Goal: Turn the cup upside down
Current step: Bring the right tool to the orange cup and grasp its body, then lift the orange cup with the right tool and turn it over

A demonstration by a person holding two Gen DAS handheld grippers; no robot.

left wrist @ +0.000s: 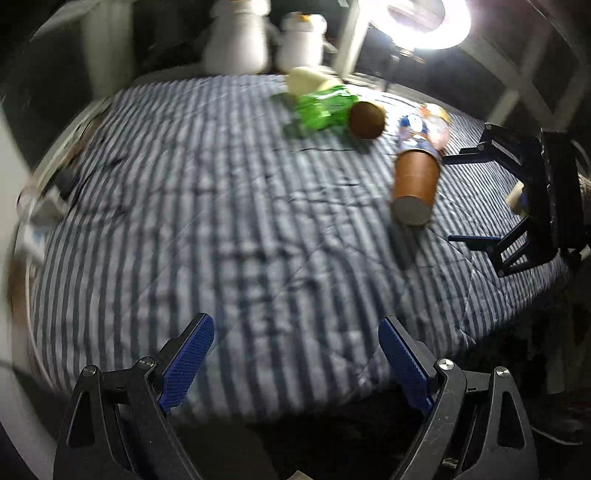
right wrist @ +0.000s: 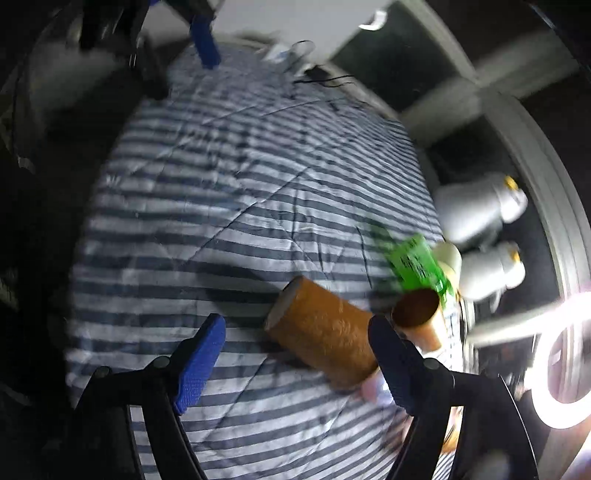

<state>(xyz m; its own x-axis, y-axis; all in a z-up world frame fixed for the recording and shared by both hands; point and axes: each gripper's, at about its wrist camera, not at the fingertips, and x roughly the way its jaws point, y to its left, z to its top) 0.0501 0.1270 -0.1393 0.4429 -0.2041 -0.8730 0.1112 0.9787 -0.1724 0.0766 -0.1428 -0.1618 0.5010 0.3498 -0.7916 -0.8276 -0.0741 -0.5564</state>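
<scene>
1. Two brown paper cups: one lying cup [left wrist: 415, 184] [right wrist: 321, 332], another brown cup [left wrist: 367, 120] [right wrist: 419, 314].
2. Two white plush toys [left wrist: 236, 37] [left wrist: 301, 42].
3. One green packet [left wrist: 325, 105] [right wrist: 417, 264].
4. One ring light [left wrist: 424, 22].
5. Two grippers: left gripper [left wrist: 295, 354], right gripper [right wrist: 295, 354].

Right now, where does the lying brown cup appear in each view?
Left wrist: the cup lies right of centre on the striped blanket, near the right gripper.
Right wrist: the cup lies low centre.
Shared landmark: green packet.
</scene>
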